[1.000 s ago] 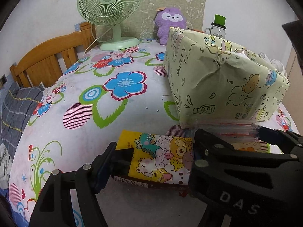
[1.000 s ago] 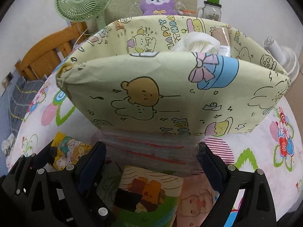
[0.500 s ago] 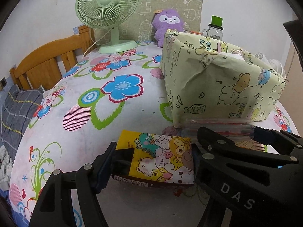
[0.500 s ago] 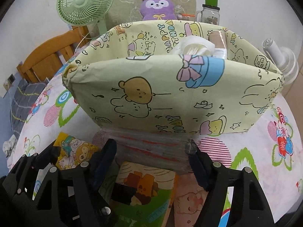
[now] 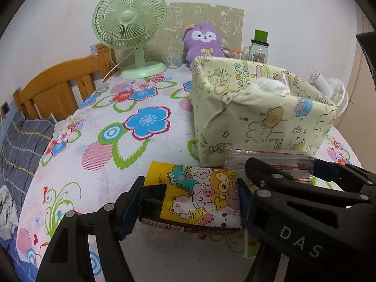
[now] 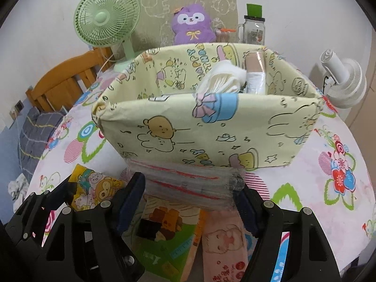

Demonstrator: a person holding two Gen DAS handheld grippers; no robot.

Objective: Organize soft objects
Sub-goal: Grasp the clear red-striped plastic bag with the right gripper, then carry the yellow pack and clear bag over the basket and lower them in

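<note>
Two packs gripped at once, one per gripper. Step in hand, by judgement: pick-up of soft packs for transfer to bin [image 6: 211, 136]; both look clear of the tabletop [image 5: 98, 127] or barely so, can't tell for certain.

Left gripper [image 5: 188, 202]: shut across yellow pack [image 5: 199, 195], pads pressing on both short ends, jaws fairly wide bc pack is wide. Pack = cartoon animals on yellow, dark strip w/ barcode along near edge, puffy, prob tissues; slight bulge between pads.

Right gripper [image 6: 190, 188]: shut across clear pack [image 6: 188, 183], pads on both ends. Pack = transparent wrap, red lines, flat stack inside; wrap crinkled at right end. Sits directly in front of bin's near wall, close to touching or touching, can't tell.

Bin: pale yellow-green, cartoon print, soft walls, near-left corner creased. Already inside at right: white tissue wad [image 6: 223, 77], wrapped roll [image 6: 256, 72]. Left part looks free.

Still on tabletop beneath right gripper: green pack [image 6: 164, 235], pink pack [image 6: 225, 242].

Next move calls for: raise both above rim, carry fwd over near wall, lower into free left part, then release. Keep grippers apart, as they sit side by side, close. Avoid catching the floppy near wall on the way over; avoid over-squeeze, packs deform easily.
</note>
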